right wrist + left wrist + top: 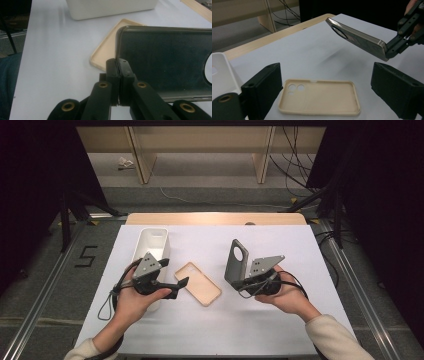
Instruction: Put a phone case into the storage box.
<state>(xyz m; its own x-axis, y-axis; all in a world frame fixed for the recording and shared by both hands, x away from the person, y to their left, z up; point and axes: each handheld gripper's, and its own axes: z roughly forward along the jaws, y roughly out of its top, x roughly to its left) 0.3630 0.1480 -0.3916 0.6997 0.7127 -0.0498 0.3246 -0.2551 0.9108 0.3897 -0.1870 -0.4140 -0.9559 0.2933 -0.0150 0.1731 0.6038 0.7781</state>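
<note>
Your right gripper [239, 282] has its jaws clenched on the lower edge of a dark grey phone case [236, 260], which stands upright and clear of the table [280, 330], toward the right half of the white surface. In the right gripper view the two black pads meet on the case's rim [120, 75], and the hollow inner side of the dark grey phone case [162, 60] faces the camera, with part of its round camera opening at the right border. In the left gripper view the same case [357, 37] hangs tilted in the air, pinched at one end by the right gripper [390, 48].

Your left gripper [180, 287] is released: its jaws stand wide apart with nothing between the pads. They point toward a beige phone case [198, 283], which lies flat on the table near the middle, hollow side up, just beside the jaw tips. In the left gripper view the beige phone case [319, 100] lies between and beyond the two black jaws, its camera holes toward the left one; no pad touches it.

A white rectangular bin [152, 242] stands on the table toward the far left corner, behind your left hand [132, 302]. Your right hand [287, 295] grips its tool near the right edge.
</note>
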